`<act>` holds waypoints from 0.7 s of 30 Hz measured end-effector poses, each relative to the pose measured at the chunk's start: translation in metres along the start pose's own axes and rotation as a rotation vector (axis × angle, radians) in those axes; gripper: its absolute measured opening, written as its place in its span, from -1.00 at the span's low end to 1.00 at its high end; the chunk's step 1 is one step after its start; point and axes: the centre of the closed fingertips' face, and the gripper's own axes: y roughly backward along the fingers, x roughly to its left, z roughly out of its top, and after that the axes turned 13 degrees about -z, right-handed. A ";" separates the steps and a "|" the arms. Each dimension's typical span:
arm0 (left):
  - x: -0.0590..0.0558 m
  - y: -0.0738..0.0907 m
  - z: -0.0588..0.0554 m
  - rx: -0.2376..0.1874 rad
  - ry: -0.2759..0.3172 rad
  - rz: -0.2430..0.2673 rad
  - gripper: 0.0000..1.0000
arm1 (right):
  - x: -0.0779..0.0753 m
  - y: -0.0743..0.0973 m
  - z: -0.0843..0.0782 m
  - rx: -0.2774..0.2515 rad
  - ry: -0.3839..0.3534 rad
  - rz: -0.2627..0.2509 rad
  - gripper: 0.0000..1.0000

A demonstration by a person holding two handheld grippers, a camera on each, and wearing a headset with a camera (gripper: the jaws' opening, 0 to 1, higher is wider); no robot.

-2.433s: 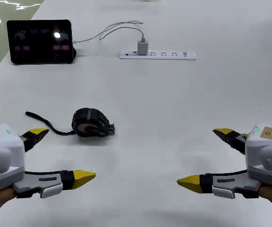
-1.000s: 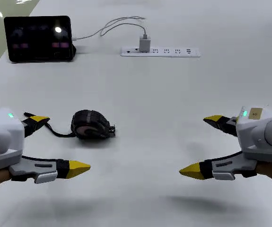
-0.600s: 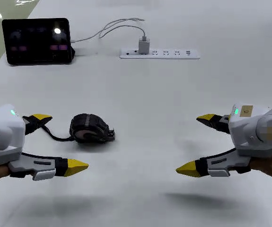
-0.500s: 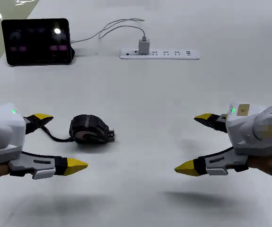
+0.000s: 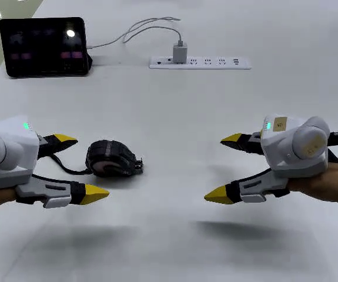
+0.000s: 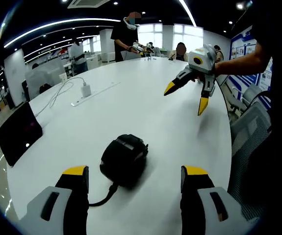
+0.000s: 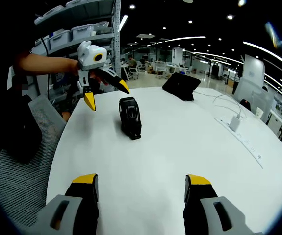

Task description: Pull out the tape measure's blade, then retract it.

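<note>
Just ahead of my left tool (image 5: 83, 166), jaws wide and empty, the tape measure (image 5: 111, 158) lies on the worktop (image 5: 174, 106); my right tool (image 5: 223, 168), equally open and holding nothing, has drifted in toward it from farther off, so I judge the grasp comes next

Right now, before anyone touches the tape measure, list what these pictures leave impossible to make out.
1. Blade hook of the tape measure: head view, too small and dark against the case.
2. End of the strap: head view and left gripper view, it passes behind a jaw of the left gripper.
3. Screen content of the tablet: head view, dim, with glare.
4. Markings on the power strip: head view, too small.
</note>
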 end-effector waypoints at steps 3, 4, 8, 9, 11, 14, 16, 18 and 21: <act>0.002 -0.001 -0.001 0.017 -0.014 -0.005 0.37 | 0.002 -0.006 0.005 -0.012 0.011 0.023 0.35; 0.003 -0.001 -0.001 0.022 -0.015 -0.009 0.36 | 0.003 -0.008 0.006 -0.016 0.016 0.029 0.34; 0.007 -0.002 -0.002 0.038 -0.024 -0.014 0.32 | 0.003 -0.016 0.011 -0.021 0.027 0.044 0.31; 0.008 -0.003 -0.002 0.046 -0.029 -0.017 0.31 | 0.003 -0.018 0.013 -0.028 0.035 0.048 0.29; 0.009 -0.003 -0.003 0.059 -0.037 -0.027 0.26 | 0.004 -0.022 0.017 -0.033 0.038 0.060 0.24; 0.011 -0.005 -0.003 0.077 -0.046 -0.034 0.22 | 0.005 -0.028 0.022 -0.042 0.052 0.069 0.20; 0.012 -0.007 -0.003 0.092 -0.056 -0.039 0.19 | 0.006 -0.033 0.026 -0.050 0.059 0.076 0.19; 0.014 -0.009 -0.004 0.110 -0.067 -0.047 0.15 | 0.007 -0.037 0.029 -0.057 0.067 0.087 0.15; 0.016 -0.012 -0.005 0.144 -0.089 -0.061 0.13 | 0.010 -0.043 0.034 -0.069 0.083 0.107 0.06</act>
